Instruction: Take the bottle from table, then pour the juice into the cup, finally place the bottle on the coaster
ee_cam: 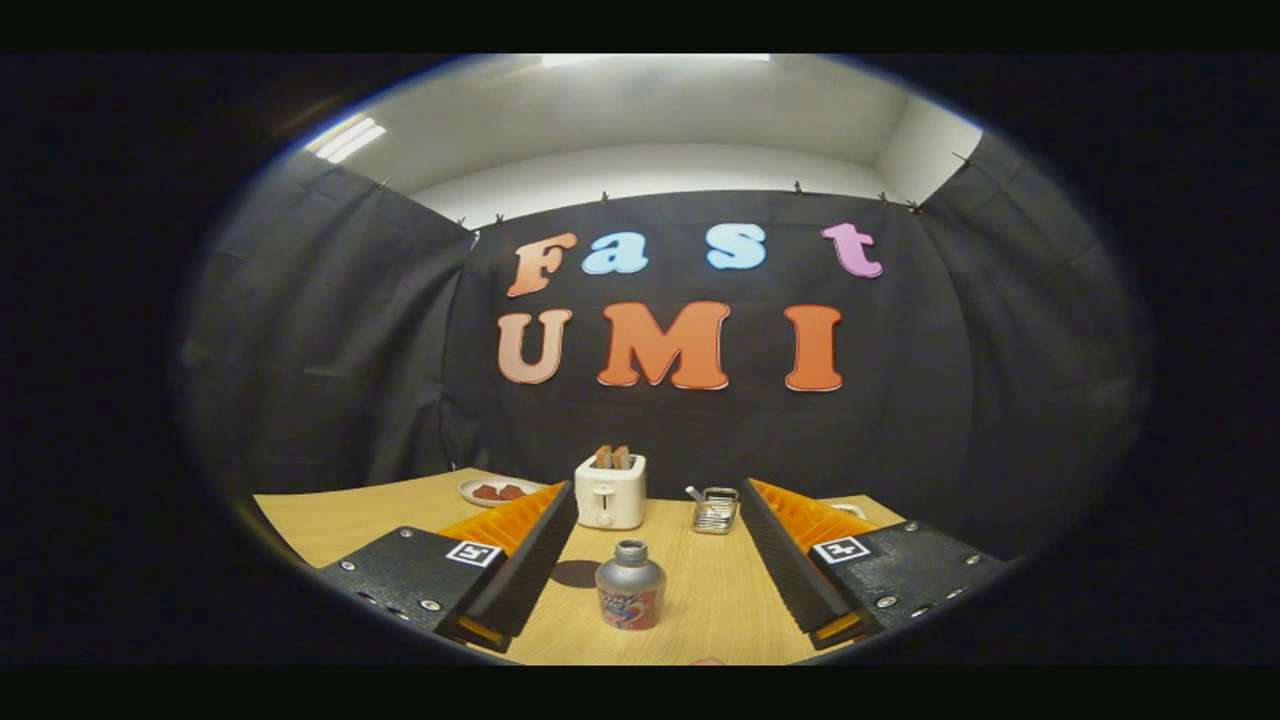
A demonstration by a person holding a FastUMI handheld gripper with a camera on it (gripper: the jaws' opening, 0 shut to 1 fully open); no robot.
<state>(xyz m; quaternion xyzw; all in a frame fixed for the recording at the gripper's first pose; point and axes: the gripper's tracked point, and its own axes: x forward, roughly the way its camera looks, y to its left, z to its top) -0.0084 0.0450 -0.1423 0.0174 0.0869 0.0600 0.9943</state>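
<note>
Wood-grain, pale tan surface (690,600) carries everything here, its planks running away toward the dark cloth wall. Standing on it is a small, squat silver-grey bottle (630,585) with rounded shoulders, a short narrow neck and a red-and-white printed label around its lower body. The bottle is upright, its long axis vertical and its mouth pointing straight up; whether a cap sits on the neck cannot be told. It stands between the two fingers of the gripper (650,625), nearer the left one, touching neither. The jaws are spread wide, each finger a long wedge with a finely ribbed inner face and a flat, matte outer plate bearing a small square marker.

Just beside the bottle on its left, partly behind the left finger, lies a flat, round, dark brown coaster (576,573). Beyond the bottle, near the back of the surface, stands a boxy white two-slot toaster (610,490) with two brown slices of toast poking from its slots. To the toaster's right is a small shiny metal wire basket (715,510) with a handle of something sticking out of it. To its left sits a shallow round white plate (495,491) holding reddish-brown pieces of food.
</note>
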